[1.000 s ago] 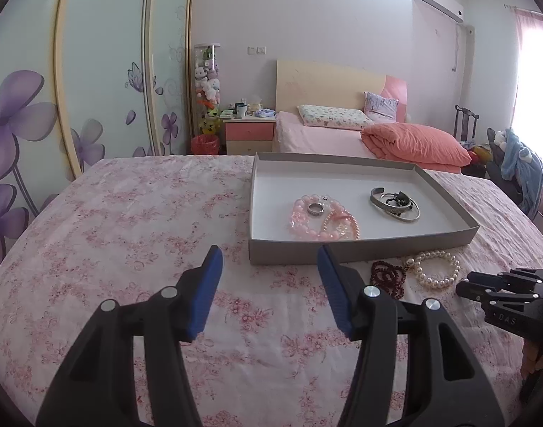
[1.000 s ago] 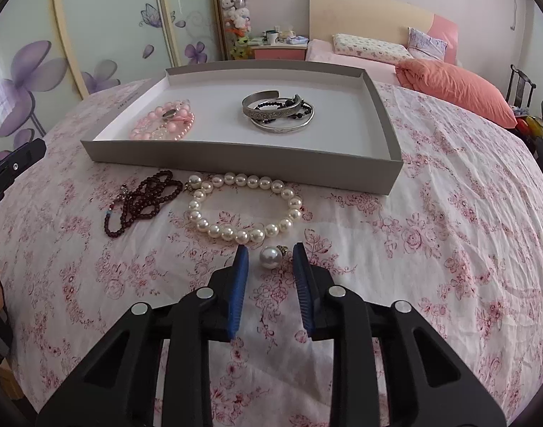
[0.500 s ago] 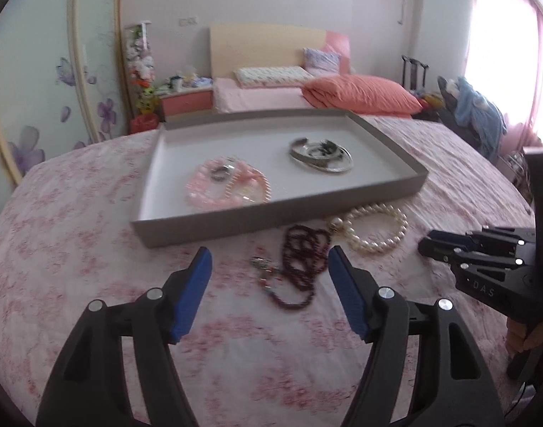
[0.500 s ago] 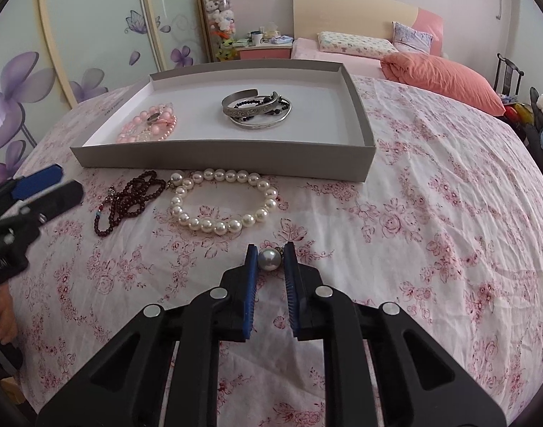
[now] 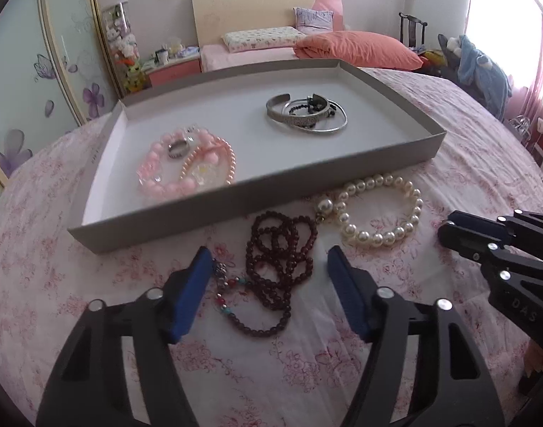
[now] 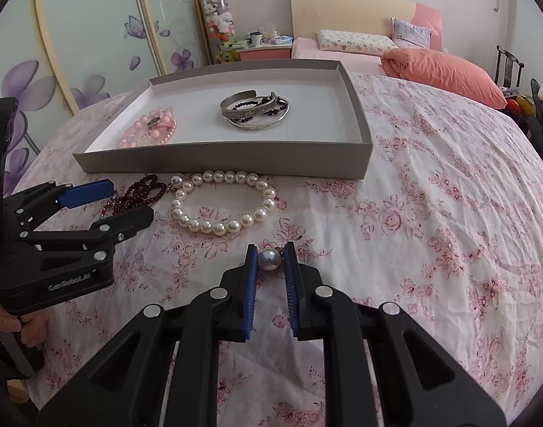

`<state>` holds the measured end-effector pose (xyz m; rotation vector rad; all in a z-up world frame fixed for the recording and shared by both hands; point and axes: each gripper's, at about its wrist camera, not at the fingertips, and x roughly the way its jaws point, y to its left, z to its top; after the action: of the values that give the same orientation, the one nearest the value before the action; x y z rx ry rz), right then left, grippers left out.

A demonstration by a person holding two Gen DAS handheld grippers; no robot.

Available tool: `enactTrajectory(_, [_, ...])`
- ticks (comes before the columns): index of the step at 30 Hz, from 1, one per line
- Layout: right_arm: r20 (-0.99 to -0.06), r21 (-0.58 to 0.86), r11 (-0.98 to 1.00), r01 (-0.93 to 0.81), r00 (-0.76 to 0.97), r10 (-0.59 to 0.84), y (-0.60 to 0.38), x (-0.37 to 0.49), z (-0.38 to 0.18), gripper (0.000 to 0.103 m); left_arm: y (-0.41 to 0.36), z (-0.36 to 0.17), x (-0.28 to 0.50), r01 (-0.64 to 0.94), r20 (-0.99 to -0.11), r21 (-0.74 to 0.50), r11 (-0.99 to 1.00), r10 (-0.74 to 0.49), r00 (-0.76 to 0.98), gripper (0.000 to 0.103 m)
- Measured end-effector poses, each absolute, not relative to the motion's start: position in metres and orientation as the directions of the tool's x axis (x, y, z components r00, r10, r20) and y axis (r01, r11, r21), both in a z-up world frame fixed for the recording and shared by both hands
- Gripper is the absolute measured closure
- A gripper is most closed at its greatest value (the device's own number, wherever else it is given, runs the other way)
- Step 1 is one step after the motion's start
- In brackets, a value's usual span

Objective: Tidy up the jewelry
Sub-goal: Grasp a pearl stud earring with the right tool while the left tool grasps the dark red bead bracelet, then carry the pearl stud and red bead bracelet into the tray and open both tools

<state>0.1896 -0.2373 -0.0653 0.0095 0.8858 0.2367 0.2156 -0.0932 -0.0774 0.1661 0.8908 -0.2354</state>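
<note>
A grey tray (image 5: 257, 192) (image 6: 221, 162) on the floral bedspread holds pink bead bracelets (image 5: 186, 169) with a ring and silver bangles (image 5: 307, 114). In front of it lie a dark red bead strand (image 5: 278, 259) (image 6: 139, 194) and a white pearl bracelet (image 5: 378, 210) (image 6: 221, 203). My left gripper (image 5: 269, 267) is open, its blue pads either side of the red strand. My right gripper (image 6: 269, 259) is shut on a single large pearl piece (image 6: 269, 259) at its fingertips, just in front of the pearl bracelet. Each gripper shows in the other's view.
The bedspread (image 6: 431, 213) stretches to the right of the tray. A second bed with an orange pillow (image 6: 445, 71), a nightstand (image 6: 264, 48) and flowered wardrobe doors (image 6: 93, 46) stand behind. A hand (image 6: 26, 323) holds the left gripper's handle.
My left gripper swung right and down from the tray's front wall to straddle the red strand. My right gripper's pads closed onto the single pearl piece.
</note>
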Motion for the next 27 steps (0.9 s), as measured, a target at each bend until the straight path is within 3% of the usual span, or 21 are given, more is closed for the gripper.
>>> enactTrajectory(5, [-0.766,0.106,0.974,-0.201,0.608,0.209,-0.237,0.190,-0.065,0.087,-0.092,-0.076,0.218,0.243,-0.776,0.108,0.964,-0.071,0.627,0.089])
enactTrajectory(6, [-0.766,0.106,0.974,-0.201,0.608,0.209,-0.237,0.190,-0.065,0.087,-0.088,-0.075,0.218,0.238,-0.778,0.108,0.965,-0.068,0.625,0.091])
enactTrajectory(17, [-0.767,0.092,0.973,-0.212,0.608,0.205,-0.232,0.190,-0.066,0.087,-0.027,-0.073,0.189,0.158,-0.789,0.100,0.982,-0.019,0.614,0.092])
enactTrajectory(27, [-0.770,0.065,0.976,-0.210,0.611,0.183,-0.228,0.189,-0.067,0.087,-0.027,-0.073,0.185,0.154,-0.785,0.102,0.983,-0.015,0.619,0.091])
